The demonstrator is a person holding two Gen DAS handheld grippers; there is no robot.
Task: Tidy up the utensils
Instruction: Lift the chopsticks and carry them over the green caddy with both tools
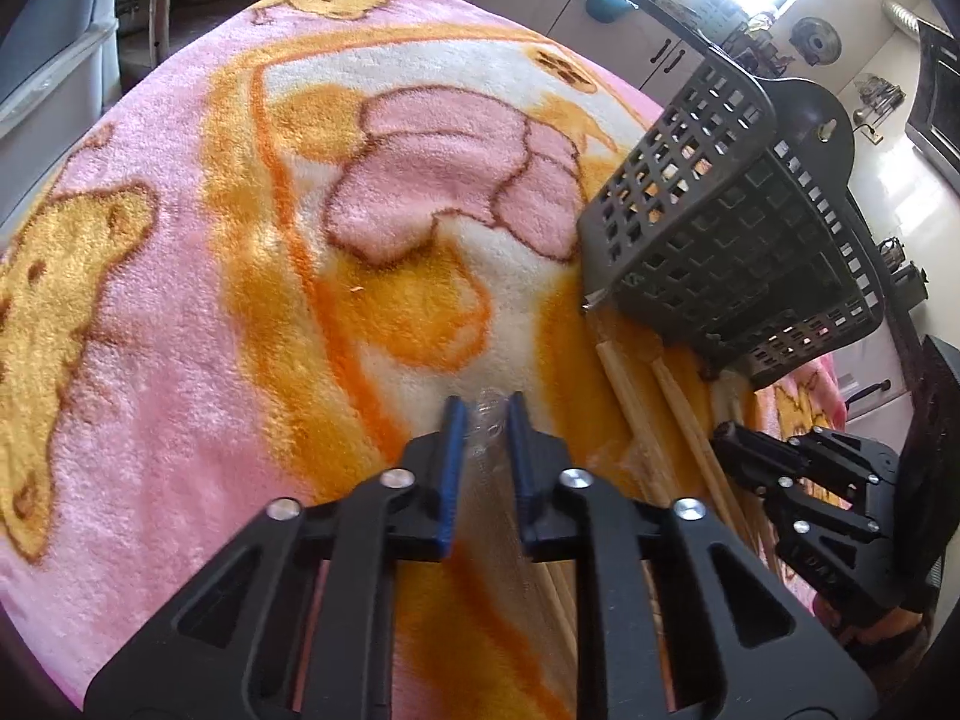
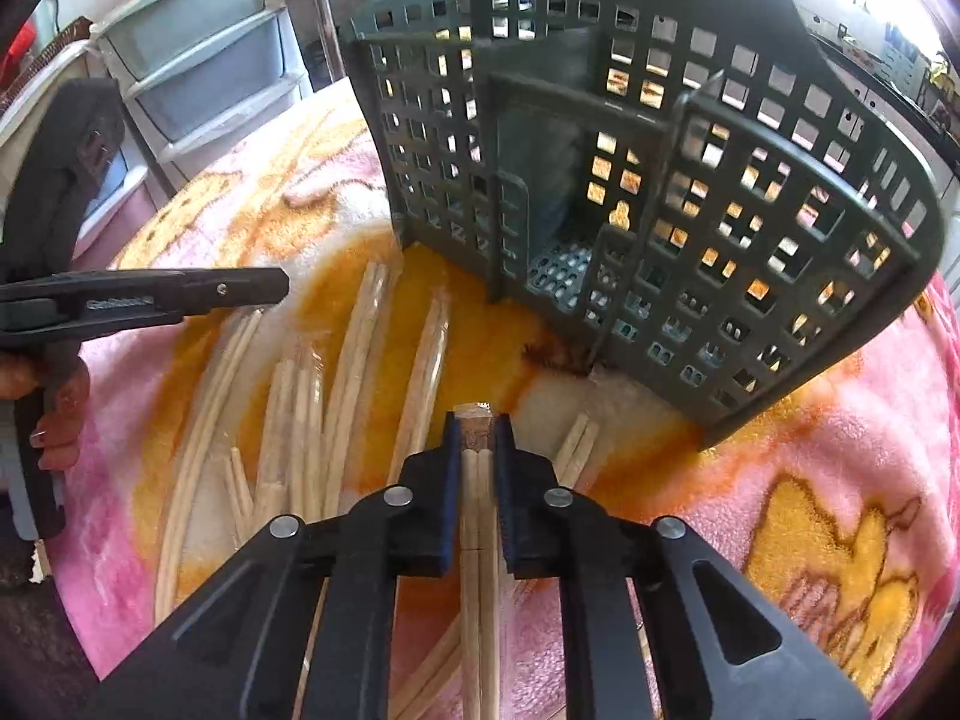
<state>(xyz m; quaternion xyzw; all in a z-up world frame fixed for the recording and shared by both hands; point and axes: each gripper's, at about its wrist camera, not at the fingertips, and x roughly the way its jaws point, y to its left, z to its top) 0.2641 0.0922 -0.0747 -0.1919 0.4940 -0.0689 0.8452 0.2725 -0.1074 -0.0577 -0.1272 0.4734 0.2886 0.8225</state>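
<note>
On the pink and orange fleece blanket [image 2: 840, 450], going left to right in the right wrist view, the left gripper [image 2: 264, 287] comes in side-on from the left edge, a hand [image 2: 57, 414] with painted nails on its grip; beneath and beside it lie about six loose wrapped pairs of wooden chopsticks [image 2: 354, 360], fanned out side by side, then the right gripper [image 2: 478, 438] pinched nearly closed on one more wrapped pair [image 2: 478, 516], whose end pokes out past the blue pads, and one grey slotted utensil basket [image 2: 660, 180] standing upright on the blanket just beyond them, with several compartments that look empty; in the left wrist view the left gripper [image 1: 485, 420] is closed on a clear wrapper [image 1: 487, 420], and what that wrapper contains I cannot tell
</note>
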